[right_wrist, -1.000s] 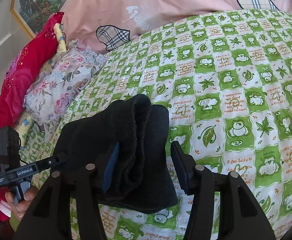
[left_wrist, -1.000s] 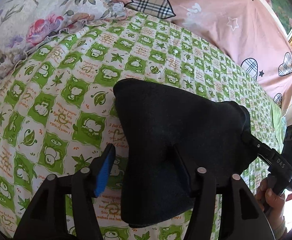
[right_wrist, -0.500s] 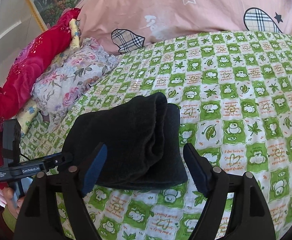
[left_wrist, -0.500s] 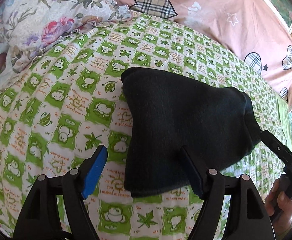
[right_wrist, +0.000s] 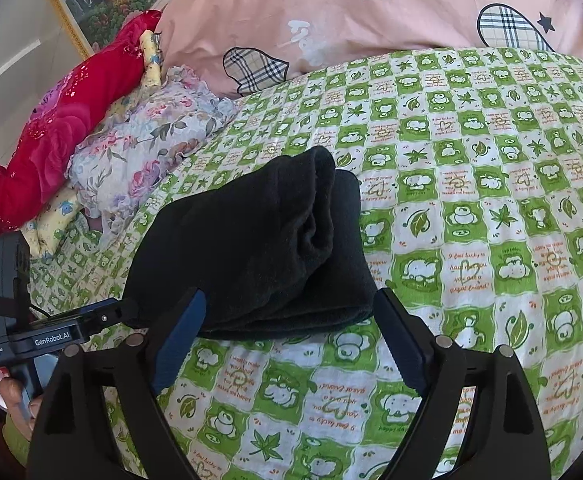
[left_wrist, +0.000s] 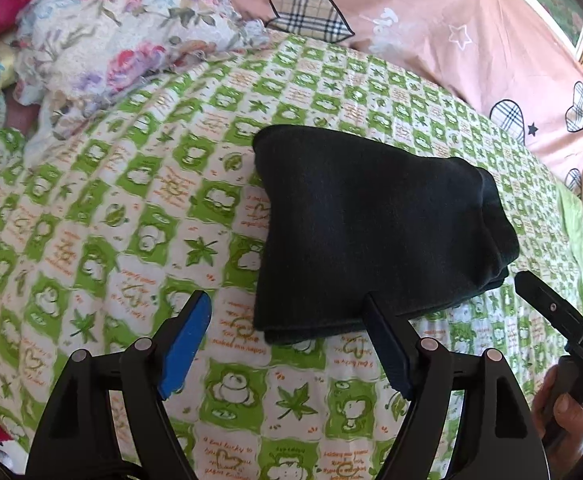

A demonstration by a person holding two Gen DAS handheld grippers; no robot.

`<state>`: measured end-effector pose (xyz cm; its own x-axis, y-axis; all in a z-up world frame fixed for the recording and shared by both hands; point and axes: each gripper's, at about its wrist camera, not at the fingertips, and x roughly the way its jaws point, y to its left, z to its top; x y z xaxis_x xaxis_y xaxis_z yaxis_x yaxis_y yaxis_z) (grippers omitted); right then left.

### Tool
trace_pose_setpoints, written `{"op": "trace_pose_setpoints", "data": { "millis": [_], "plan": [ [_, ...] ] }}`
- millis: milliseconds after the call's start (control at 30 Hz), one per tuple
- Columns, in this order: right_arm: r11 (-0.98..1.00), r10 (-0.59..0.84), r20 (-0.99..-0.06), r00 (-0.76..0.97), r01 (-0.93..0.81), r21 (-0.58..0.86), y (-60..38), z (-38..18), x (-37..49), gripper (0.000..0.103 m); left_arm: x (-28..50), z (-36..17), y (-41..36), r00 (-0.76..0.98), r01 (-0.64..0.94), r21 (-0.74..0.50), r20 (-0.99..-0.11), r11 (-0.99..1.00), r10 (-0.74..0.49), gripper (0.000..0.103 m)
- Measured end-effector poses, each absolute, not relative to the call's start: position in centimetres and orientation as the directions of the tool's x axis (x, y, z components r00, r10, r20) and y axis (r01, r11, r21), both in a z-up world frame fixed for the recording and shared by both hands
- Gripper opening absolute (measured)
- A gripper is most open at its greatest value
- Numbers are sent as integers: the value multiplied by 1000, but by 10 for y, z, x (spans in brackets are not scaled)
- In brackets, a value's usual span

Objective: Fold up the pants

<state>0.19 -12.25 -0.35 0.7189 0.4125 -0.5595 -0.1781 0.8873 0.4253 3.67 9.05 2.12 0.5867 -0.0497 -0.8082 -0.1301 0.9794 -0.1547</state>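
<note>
Left wrist view, pants: the black pants (left_wrist: 375, 232) lie as a folded bundle on the green checked bedspread (left_wrist: 91, 220), centre-right of the frame, the near edge just beyond the fingertips.
Left wrist view, fingers: the left gripper (left_wrist: 287, 320) is spread wide and holds nothing; its right finger shows against the bundle's near edge, but I can't say it touches.
Left wrist view, extras: only here do you see the flat top face of the fold, and the right gripper low at the right edge.
Right wrist view, pants: the pants (right_wrist: 259, 248) sit mid-frame, left of centre.
Right wrist view, fingers: the right gripper (right_wrist: 291, 312) is also released and empty, straddling the bundle's near end without pinching it.
Right wrist view, extras: this side alone shows the stacked layers bulging open at the upper end, plus the floral pillow (right_wrist: 139, 148) at left.
Risk: that puffy end looks springy; I'd guess it could slump or unroll on the soft bed, and a finger catching the edge could drag a layer loose.
</note>
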Motion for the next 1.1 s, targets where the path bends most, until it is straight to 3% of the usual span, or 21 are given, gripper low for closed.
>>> {"op": "trace_pose_setpoints", "data": {
  "millis": [500,633,1100],
  "plan": [
    [932,359,-549,755,-254,260,-92,2,-26,93,7,28,82,637,-113,-74,-770,991,16,81],
    [934,354,-535,767,-263,242,-88,5,-32,98,1,30,80,652,-111,-60,-758,992,27,82],
    [932,363,-550,752,-296,210,-71,-2,-33,100,-7,26,79,656,-110,-17,-752,994,60,83]
  ]
}}
